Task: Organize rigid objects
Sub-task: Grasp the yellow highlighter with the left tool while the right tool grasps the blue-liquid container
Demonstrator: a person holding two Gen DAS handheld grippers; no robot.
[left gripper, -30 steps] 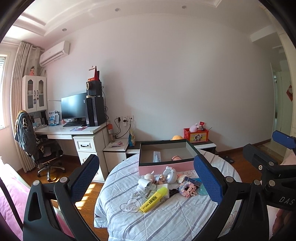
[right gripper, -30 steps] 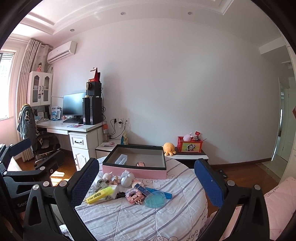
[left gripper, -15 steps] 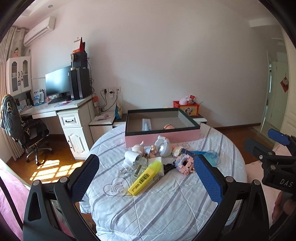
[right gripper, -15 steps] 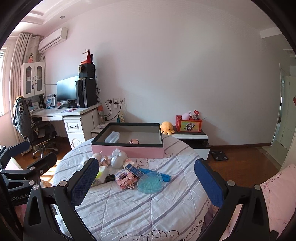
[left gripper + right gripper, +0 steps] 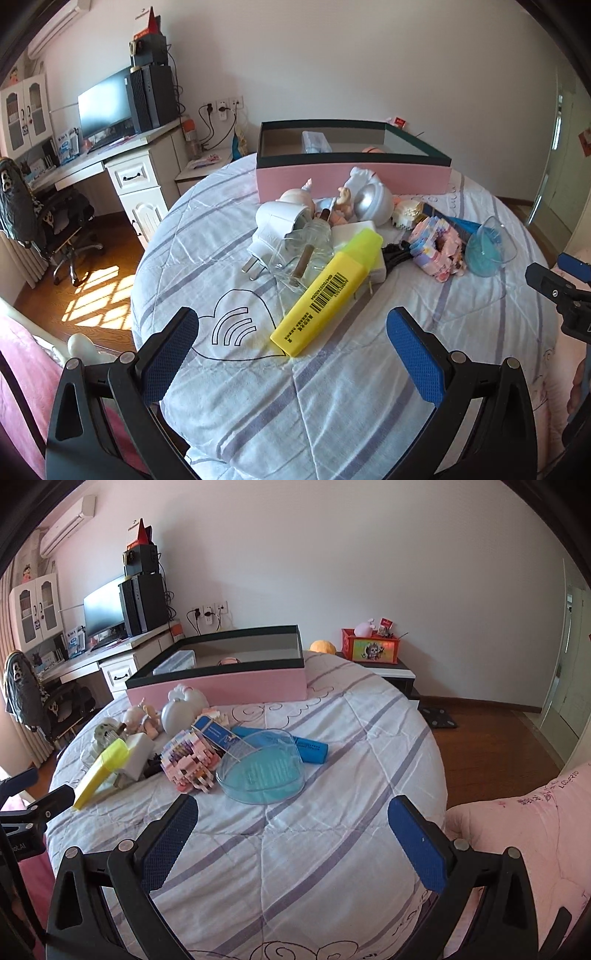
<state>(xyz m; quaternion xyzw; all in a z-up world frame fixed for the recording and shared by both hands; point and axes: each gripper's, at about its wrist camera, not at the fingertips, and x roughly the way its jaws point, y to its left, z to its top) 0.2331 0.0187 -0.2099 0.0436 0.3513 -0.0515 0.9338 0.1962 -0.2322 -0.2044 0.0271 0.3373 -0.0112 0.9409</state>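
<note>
A pile of small objects lies on the round striped table: a yellow highlighter, a white plug adapter, a clear glass bottle, a pink block toy, a blue heart-shaped dish, a blue marker and small figurines. Behind them stands an open pink box with a dark rim. My left gripper is open, just short of the highlighter. My right gripper is open, short of the blue dish.
A desk with monitor and computer tower and an office chair stand at the left. A low cabinet with a red toy box is behind the table. Pink bedding lies at the right. Wooden floor surrounds the table.
Both grippers have moved forward and tilted down toward the table. The objects now look much closer. Both stay open and nothing on the table has moved.
</note>
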